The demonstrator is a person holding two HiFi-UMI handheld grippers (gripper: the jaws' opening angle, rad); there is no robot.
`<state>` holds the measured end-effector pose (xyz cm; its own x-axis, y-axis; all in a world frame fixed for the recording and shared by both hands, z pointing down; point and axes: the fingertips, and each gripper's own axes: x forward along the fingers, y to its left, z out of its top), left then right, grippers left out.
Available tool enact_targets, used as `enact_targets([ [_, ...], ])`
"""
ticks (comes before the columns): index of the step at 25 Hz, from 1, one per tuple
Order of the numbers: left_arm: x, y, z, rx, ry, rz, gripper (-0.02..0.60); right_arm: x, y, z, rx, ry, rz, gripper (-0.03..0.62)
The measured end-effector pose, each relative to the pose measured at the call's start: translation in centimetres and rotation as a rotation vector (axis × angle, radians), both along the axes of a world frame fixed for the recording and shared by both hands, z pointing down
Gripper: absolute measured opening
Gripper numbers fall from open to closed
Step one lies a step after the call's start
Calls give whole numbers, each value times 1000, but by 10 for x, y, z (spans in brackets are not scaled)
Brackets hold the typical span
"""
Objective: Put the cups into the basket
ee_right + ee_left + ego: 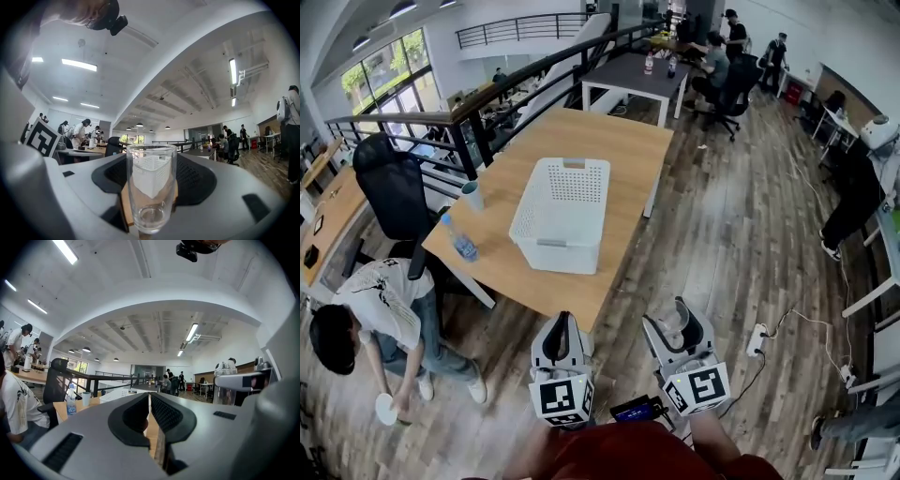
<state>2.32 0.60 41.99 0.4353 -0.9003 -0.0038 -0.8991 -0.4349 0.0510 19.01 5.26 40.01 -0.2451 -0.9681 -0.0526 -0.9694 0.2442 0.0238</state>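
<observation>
Wooden table (609, 150): white basket (561, 214), paper cup (472, 194) at left edge. Clearest in right gripper view: right gripper (150, 180) pinching clear glass (151, 201); left gripper (150, 401) pressed together.

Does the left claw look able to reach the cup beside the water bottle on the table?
Probably yes: the left claw is empty, and the table between it and the cup is free; the water bottle stands just beside that way. Its jaws are together, so they must open first.
</observation>
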Motion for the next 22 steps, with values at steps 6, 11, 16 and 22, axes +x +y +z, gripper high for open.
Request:
enact_targets([
  [6, -7, -54, -4, 2, 13, 28, 21, -11, -46, -7, -2, 18, 26, 284],
  [11, -22, -92, -13, 7, 20, 38, 21, -27, -84, -15, 1, 19, 34, 284],
  [16, -40, -127, -17, 4, 36, 34, 21, -41, -119, -20, -5, 27, 39, 284],
  [22, -61, -166, -21, -1, 45, 50, 21, -61, -157, -29, -1, 36, 56, 284],
])
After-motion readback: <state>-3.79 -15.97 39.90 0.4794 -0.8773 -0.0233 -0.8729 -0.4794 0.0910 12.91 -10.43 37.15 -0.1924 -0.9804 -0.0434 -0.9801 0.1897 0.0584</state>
